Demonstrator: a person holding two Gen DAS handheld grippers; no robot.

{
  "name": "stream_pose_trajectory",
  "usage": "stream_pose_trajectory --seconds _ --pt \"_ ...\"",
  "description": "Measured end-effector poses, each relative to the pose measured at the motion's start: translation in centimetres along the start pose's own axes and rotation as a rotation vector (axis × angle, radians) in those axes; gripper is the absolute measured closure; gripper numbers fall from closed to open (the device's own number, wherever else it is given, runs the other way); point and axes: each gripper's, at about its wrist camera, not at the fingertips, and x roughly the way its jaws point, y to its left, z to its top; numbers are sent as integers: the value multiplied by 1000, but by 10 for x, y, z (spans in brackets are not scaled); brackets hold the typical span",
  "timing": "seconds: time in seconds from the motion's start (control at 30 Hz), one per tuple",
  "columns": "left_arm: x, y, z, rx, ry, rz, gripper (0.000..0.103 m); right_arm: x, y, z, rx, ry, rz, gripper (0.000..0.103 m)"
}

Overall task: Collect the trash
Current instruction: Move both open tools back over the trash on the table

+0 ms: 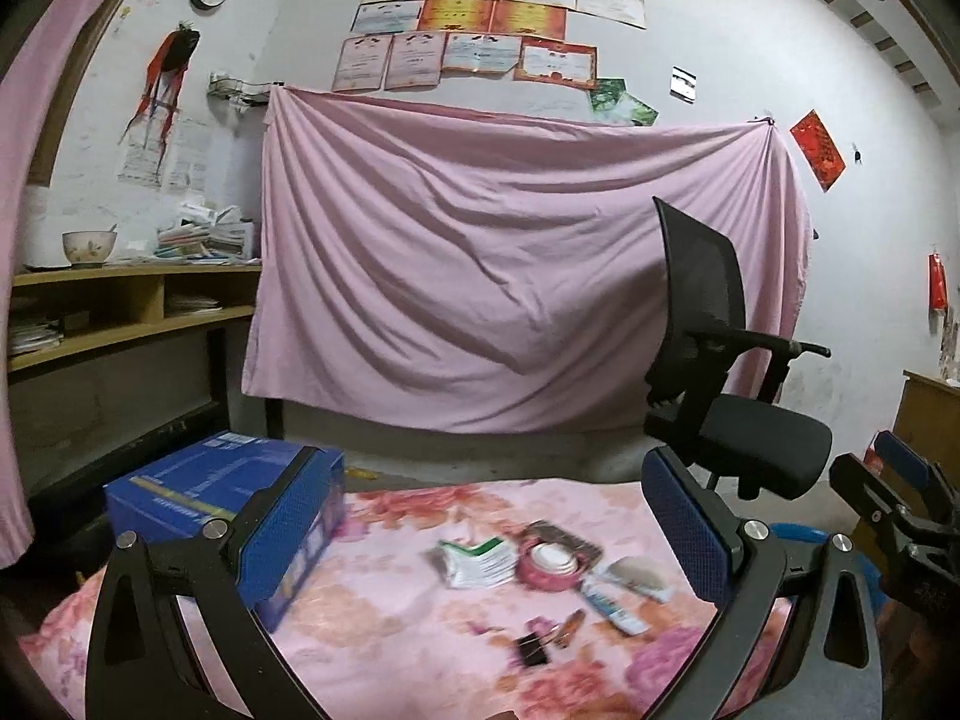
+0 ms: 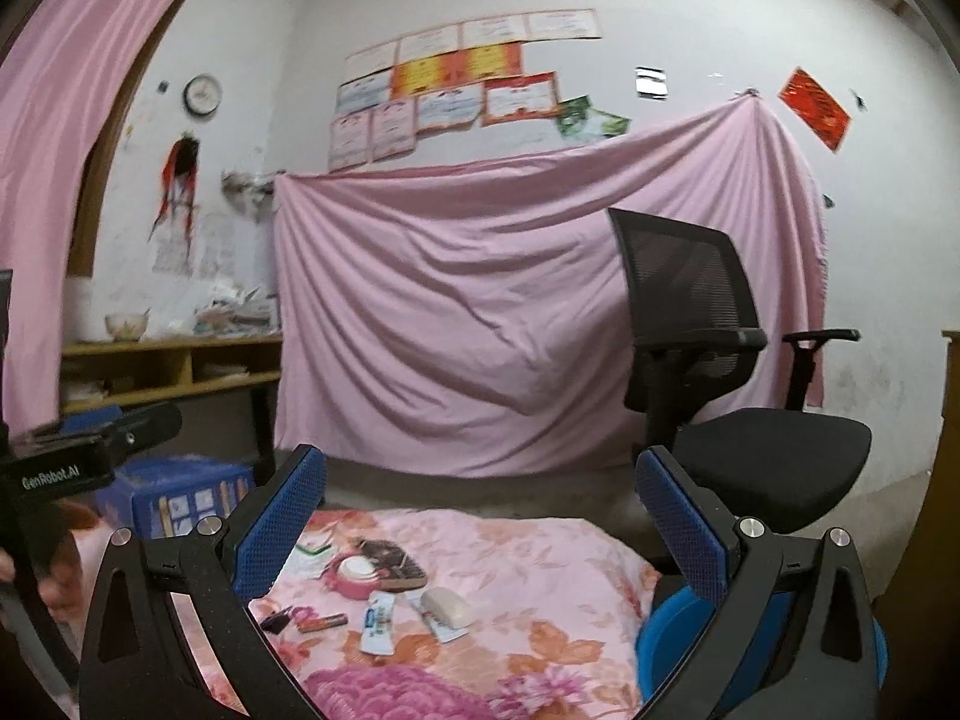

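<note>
Trash lies ahead of both my grippers on the pink floral cloth surface (image 2: 540, 576): a crumpled green-and-white paper packet (image 1: 480, 561), a pink round jar (image 1: 549, 564), a white-and-blue wrapper (image 2: 377, 624) and a black binder clip (image 1: 533, 651). My left gripper (image 1: 480, 546) and right gripper (image 2: 480, 540) both hover with fingers spread, holding nothing. Beyond my left fingers sits a blue cardboard box (image 1: 198, 492).

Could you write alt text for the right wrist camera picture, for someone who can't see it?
An open, empty right claw with blue pads hovers above a table under a pink floral cloth, where a pink jar, wrappers and a binder clip lie scattered. Behind stand a black office chair and a hanging pink sheet.
</note>
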Motion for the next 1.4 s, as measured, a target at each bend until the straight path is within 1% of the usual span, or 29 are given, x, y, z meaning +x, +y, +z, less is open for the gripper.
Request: stream_pose_trajectory --seconds 0.13,0.23,0.33,0.43,0.5,0.53,0.57,0.6,0.67,0.73,0.77,0.8,0.87,0.9,0.93,0.97,1.0,1.07,1.13,1.3,1.37,1.4 --pt "-2 10 -12 33 26 -1 1 10 17 -9 -41 64 41 0" --pt "0 15 -23 52 69 -9 1 25 28 -16 -82 151 64 0" --pt "9 19 -32 62 125 -16 1 41 34 -25 -96 244 87 0" --pt "25 20 -42 68 219 -16 1 56 37 -31 -89 326 104 0" --pt "39 21 -50 60 310 -46 1 67 38 -39 -90 401 119 1" --pt "44 20 -53 54 338 -49 1 73 38 -42 -87 432 128 3" --pt "50 20 -56 51 373 -53 2 77 38 -45 -82 461 135 10" --pt "53 21 -57 49 392 -61 2 83 37 -49 -75 494 144 21" --pt "61 21 -60 49 435 -72 2 94 35 -55 -50 560 165 24" --pt "68 19 -64 54 471 -80 2 99 32 -59 -26 601 177 31" --pt "71 18 -66 58 489 -87 5 102 31 -60 -15 618 187 38" --pt "74 16 -67 61 511 -104 9 105 30 -62 -3 637 198 42" --pt "82 11 -71 74 559 -142 22 111 29 -65 12 668 214 46" --pt "84 8 -73 80 581 -161 24 114 29 -66 16 680 222 49" --pt "87 5 -76 88 604 -180 29 116 30 -67 17 693 231 51" --pt "91 2 -79 96 630 -198 34 118 31 -68 18 701 236 53" --pt "94 -1 -81 102 656 -218 38 120 31 -70 19 711 242 56" --pt "100 -6 -86 107 701 -243 47 123 33 -72 21 728 256 58" --pt "107 -11 -90 114 737 -249 49 126 34 -73 22 742 264 61" --pt "117 -20 -90 147 743 -238 50 131 35 -78 20 767 262 63" --pt "121 -22 -89 148 745 -236 60 132 36 -79 20 775 262 63" --pt "122 -22 -89 145 744 -234 64 133 35 -80 21 778 263 64"
